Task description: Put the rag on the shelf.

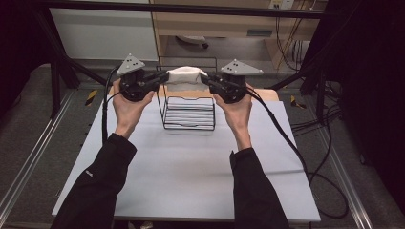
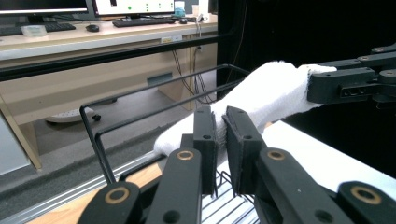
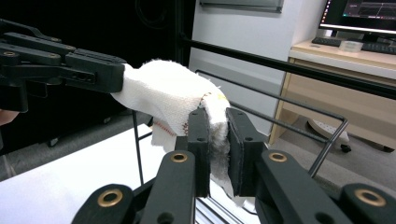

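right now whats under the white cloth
The white cloth, clamped between both hand-held grippers, left and right, hangs over the black wire rack. The rack's slatted base shows; its far rim is covered by the cloth.

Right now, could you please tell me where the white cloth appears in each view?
High view: white cloth top centre, stretched between both tongs.
Left gripper view: centre, running up to the right.
Right gripper view: centre, running up to the left.
Shared landmark: black wire rack beneath it.
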`<state>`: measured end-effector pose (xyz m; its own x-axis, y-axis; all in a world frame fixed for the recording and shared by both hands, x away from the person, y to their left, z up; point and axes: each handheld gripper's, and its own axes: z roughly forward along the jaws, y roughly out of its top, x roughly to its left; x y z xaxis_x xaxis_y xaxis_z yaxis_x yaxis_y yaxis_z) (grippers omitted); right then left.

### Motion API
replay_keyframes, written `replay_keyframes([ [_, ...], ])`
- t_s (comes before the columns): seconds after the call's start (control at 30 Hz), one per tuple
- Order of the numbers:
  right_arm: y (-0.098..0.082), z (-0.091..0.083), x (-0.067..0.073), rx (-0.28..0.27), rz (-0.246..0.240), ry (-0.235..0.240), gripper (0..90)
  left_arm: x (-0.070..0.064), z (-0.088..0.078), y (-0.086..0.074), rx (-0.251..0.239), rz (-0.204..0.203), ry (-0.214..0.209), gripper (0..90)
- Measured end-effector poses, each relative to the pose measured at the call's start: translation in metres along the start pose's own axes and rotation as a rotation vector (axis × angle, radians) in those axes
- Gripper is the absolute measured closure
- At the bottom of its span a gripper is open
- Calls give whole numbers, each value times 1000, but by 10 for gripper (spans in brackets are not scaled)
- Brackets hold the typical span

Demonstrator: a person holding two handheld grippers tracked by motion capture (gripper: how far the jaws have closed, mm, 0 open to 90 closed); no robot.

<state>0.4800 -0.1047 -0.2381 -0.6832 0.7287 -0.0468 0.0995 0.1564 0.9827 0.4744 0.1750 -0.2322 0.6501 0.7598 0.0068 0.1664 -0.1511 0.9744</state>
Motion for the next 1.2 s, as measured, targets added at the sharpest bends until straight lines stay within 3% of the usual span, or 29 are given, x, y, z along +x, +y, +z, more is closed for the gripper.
replay_keyframes([
  [0.2, -4, 0, 2, 7, -14, -2, 810, 0, -5, -3, 16, -15, -10, 797],
  [0.37, -4, 0, 2, 8, -16, -5, 811, 2, -17, 9, -13, -40, -21, 754],
  [0.5, -4, 0, 3, 11, -17, -7, 810, 4, -19, 20, -26, -62, -18, 773],
  [0.7, -6, 1, 4, 12, -26, -9, 810, 6, -2, 28, 49, -73, -5, 880],
  [0.87, -6, 1, 5, 17, -26, -7, 809, 6, 9, 28, 86, -74, -13, 897],
  [1.0, -8, 0, 5, 23, -26, -3, 807, 0, 8, 22, 101, -45, -32, 898],
  [1.2, -14, 1, 4, 29, -28, 9, 800, -3, 9, 8, 121, -39, -53, 898],
])
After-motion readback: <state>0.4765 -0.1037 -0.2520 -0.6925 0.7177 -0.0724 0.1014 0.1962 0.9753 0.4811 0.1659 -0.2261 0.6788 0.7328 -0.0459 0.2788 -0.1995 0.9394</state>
